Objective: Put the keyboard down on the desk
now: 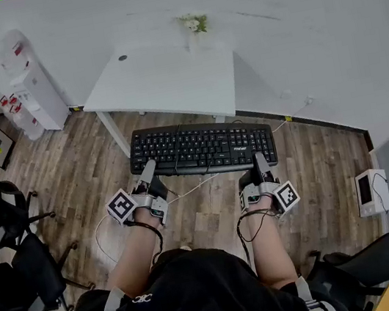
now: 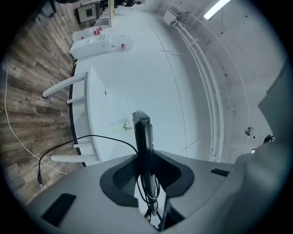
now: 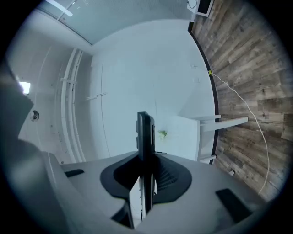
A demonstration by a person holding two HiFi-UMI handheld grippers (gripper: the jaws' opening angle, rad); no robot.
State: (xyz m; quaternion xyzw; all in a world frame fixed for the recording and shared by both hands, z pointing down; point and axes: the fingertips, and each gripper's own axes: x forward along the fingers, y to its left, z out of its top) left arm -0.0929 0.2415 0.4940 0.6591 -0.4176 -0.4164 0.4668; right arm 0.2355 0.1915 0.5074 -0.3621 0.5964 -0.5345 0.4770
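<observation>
A black keyboard point(image 1: 202, 148) hangs in the air over the wooden floor, short of the white desk point(image 1: 166, 81). My left gripper point(image 1: 149, 171) is shut on its near left edge, and my right gripper point(image 1: 260, 162) is shut on its near right edge. The left gripper view shows the keyboard point(image 2: 143, 146) edge-on between the dark pads, with its black cable looping down from it. Seen from the right gripper, the keyboard point(image 3: 145, 141) also stands edge-on, clamped between the pads. A white cord trails from the keyboard to the floor.
A small plant point(image 1: 193, 23) stands at the desk's far edge by the wall. A white water dispenser point(image 1: 35, 86) stands left of the desk. Black office chairs point(image 1: 9, 243) crowd the left side, and another chair point(image 1: 383, 255) sits at the lower right. A small white device point(image 1: 371, 191) rests on the floor at right.
</observation>
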